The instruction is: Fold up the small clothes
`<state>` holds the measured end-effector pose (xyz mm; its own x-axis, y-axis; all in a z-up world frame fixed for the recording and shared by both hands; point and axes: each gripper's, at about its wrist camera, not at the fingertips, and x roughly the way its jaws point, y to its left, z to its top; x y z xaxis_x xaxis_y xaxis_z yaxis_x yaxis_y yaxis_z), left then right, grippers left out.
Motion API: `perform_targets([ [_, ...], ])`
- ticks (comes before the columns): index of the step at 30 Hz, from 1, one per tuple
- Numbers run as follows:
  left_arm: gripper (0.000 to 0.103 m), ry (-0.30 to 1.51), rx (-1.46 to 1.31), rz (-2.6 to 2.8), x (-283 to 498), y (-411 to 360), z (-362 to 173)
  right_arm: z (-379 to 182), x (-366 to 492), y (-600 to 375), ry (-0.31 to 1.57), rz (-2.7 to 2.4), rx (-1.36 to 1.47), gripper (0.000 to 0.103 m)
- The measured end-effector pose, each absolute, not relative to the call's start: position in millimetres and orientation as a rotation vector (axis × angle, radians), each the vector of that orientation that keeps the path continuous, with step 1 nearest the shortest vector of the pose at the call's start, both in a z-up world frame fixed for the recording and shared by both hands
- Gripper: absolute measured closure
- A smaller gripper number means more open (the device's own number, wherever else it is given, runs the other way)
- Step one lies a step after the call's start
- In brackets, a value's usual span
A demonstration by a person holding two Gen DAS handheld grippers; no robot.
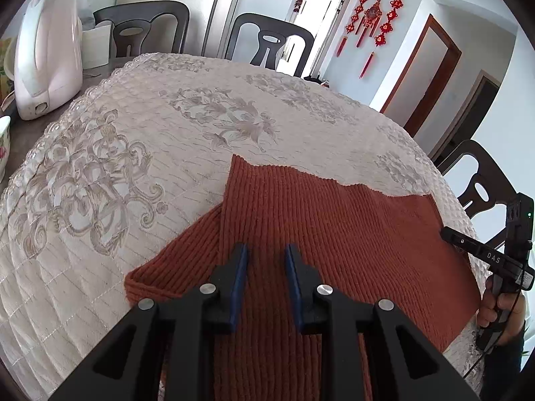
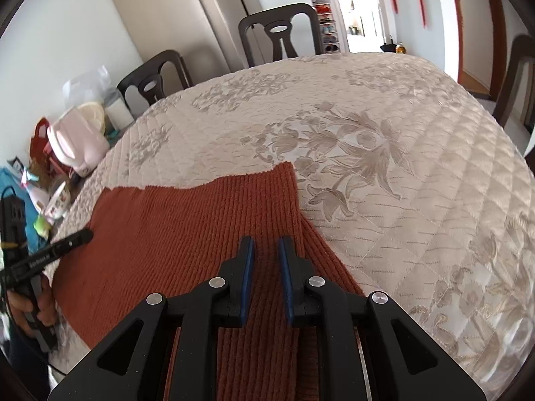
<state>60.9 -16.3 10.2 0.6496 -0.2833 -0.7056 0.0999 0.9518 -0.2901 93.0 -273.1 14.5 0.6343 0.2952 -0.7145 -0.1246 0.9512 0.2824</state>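
Left wrist view shows the rust-orange ribbed knit garment [image 1: 317,234] lying flat on the bench, which is covered by a cream quilted cloth with a beige floral pattern [image 1: 140,140]; one sleeve [image 1: 174,264] slants away toward 8 o'clock, its cuff near the bench's edge. The left gripper [image 1: 265,260] hangs just above the knit with its blue-padded jaws parted and nothing between them. In the right wrist view the right gripper [image 2: 265,254] is likewise released and empty over the garment's other side, where the fabric's edge runs off toward 5 o'clock. Each gripper is visible at the margin of the other's picture, at 3 o'clock and 9 o'clock. By the look of it the garment is spread out and the folding itself is only starting, or between folds. The next move probably calls for each gripper to drop onto an edge or sleeve, pinch the loose knit, and carry it across the body without dragging the rest. A white electric kettle [image 1: 46,53] stands well apart at 10 o'clock.
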Motion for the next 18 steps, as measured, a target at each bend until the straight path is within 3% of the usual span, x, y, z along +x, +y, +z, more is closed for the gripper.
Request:
perform_targets([
  [18, 0.077, 0.825, -0.182, -0.192, 55, -25, 23, 28, 83, -268, 0.848, 0.257, 0.199, 0.086],
])
